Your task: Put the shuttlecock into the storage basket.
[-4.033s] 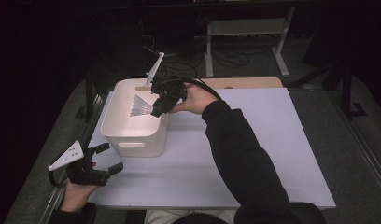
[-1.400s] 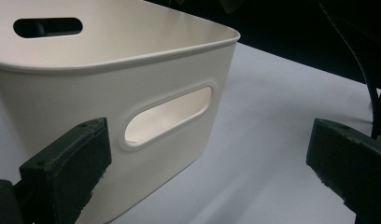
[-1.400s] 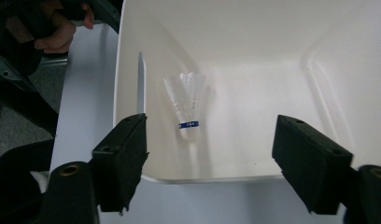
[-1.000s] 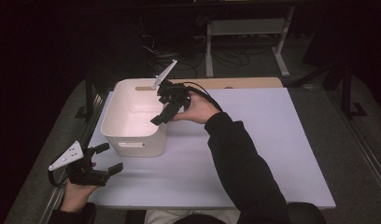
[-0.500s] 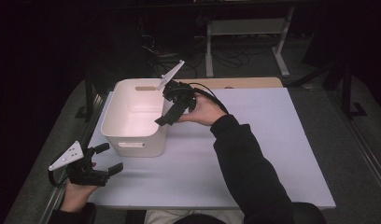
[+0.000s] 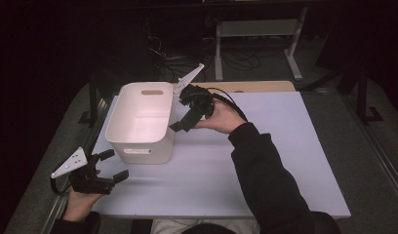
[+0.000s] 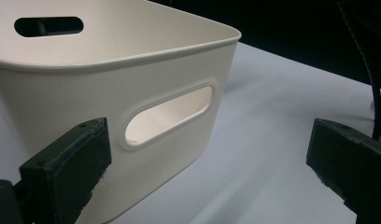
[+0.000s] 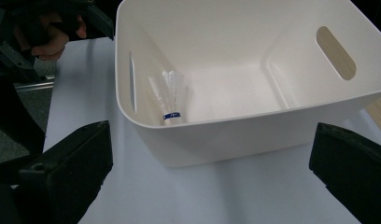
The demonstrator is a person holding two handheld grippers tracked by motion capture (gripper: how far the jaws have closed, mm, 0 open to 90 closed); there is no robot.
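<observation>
The shuttlecock (image 8: pixel 170 100) lies inside the white bin (image 6: pixel 120 117), on its floor and against the wall that carries a handle slot. Its long axis runs along that wall: in the right gripper view the cork end with the blue band points toward the camera and the feather skirt away from it. Whether it leans on the wall or lies flat on the floor cannot be told.

Progress, as judged: the placing appears done, since the item rests in the bin and no claw touches it. What is left seems to be clearing the right hand away (and any further item, though none is seen on the table (image 6: pixel 265 161)).

The right claw (image 6: pixel 183 122) stands just beside the bin's right-hand wall, outside the rim; its jaws have just been opening and are now spread wide with nothing between them. The left claw (image 6: pixel 114 165) rests near the table's front left corner, apart from the bin's near end, jaws spread and empty, aimed at the near handle slot (image 7: pixel 167 114).
</observation>
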